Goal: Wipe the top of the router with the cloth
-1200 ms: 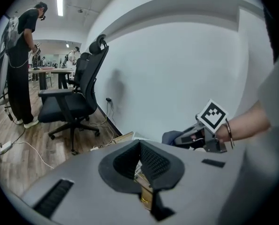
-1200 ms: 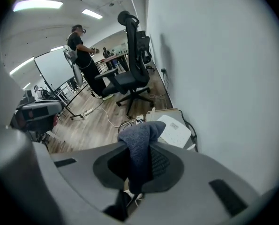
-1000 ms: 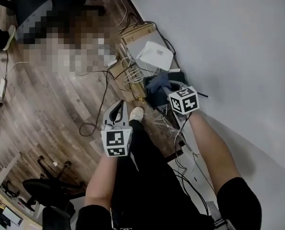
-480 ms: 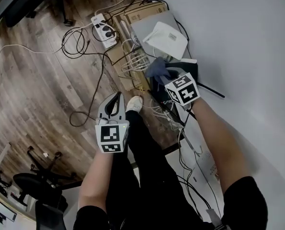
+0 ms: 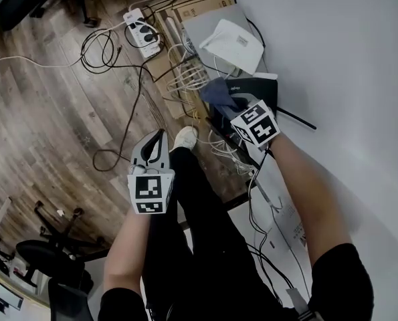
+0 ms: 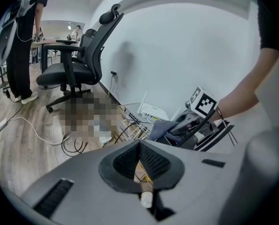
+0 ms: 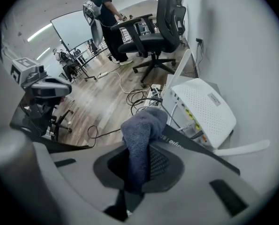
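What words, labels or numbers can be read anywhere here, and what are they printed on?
No text here reads clearly.
Black router: white lettering on its edge, beside the cloth, too blurred to read.
White router: small grey label on top, too small to read.
Marker cubes: black-and-white square patterns only, no words or numbers.

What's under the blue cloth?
The cloth, pinched in the right claw, hangs over a flat black router. The bit of router right beneath it is covered, so I can't see it.
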`<state>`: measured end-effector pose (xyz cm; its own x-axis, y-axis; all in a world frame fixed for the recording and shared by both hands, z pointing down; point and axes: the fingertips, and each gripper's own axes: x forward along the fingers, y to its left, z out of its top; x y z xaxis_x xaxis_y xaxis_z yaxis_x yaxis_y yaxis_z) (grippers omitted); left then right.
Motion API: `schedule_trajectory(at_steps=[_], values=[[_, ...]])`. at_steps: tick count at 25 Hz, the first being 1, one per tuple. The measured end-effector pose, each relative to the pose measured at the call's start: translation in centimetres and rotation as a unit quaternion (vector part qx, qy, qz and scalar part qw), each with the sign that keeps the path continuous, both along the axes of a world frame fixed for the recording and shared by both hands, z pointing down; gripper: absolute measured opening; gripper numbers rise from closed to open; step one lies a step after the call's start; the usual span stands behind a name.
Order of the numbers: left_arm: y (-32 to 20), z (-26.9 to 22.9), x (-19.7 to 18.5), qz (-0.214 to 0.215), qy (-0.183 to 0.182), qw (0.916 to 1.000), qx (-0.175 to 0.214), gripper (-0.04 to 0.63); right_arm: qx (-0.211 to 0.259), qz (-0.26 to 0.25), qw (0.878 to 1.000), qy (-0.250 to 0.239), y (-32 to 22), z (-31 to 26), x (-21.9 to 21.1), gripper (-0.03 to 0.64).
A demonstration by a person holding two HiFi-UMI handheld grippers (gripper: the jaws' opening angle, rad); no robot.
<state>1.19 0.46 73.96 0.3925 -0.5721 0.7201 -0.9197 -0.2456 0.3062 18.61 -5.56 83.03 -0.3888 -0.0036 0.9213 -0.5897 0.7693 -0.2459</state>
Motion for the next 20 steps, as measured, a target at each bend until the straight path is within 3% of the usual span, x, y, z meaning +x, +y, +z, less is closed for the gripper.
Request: schedule_trajectory(at_steps=[10,15,20], values=[[0.5,0.1,-0.5,0.001,0.002,1.0000,0.000,0.002,-0.164,-0.088,0.983,0.005,7.6,0.1,1.3,0.020],[1.2,0.3,-0.1,0.009,0.008,0.9999,-0.006,0.002,-0.186,-0.113,0.976,0.028,8.6,0.3,2.0,0.020],[1.2,0.5,-0.3,0.018,0.007,0.9998,-0.007,0.002,-0.252,-0.063,0.963,0.068,8.2,0.6,3.9,0.020]])
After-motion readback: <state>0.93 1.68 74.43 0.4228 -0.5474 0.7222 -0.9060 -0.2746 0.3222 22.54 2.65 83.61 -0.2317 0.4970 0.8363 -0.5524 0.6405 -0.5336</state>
